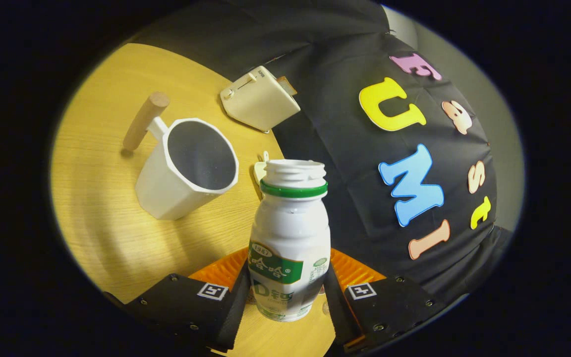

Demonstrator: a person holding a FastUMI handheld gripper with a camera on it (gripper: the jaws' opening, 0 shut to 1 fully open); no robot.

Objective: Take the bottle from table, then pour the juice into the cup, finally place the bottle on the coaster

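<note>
**Bottle pinched, cup up ahead: pour step**

Tongs (pixel 288 292) pinch the bottle (pixel 289 238) low on its body, both black fingers (pixel 233 297) pressed to its sides; bottle at lower centre, cap off, mouth open. Cup (pixel 186 171) sits upper left of it on the desk (pixel 102 218), well apart.

Judgement: carry the mouth over the cup's rim before tipping; tip slowly, since a low grip lets the bottle swing.

Bottle: smooth white plastic, waisted, green neck ring, threaded mouth. Cup: white, faceted, wooden peg handle. Desk: pale wood grain. Cream boxy object (pixel 258 99) at upper centre.
</note>
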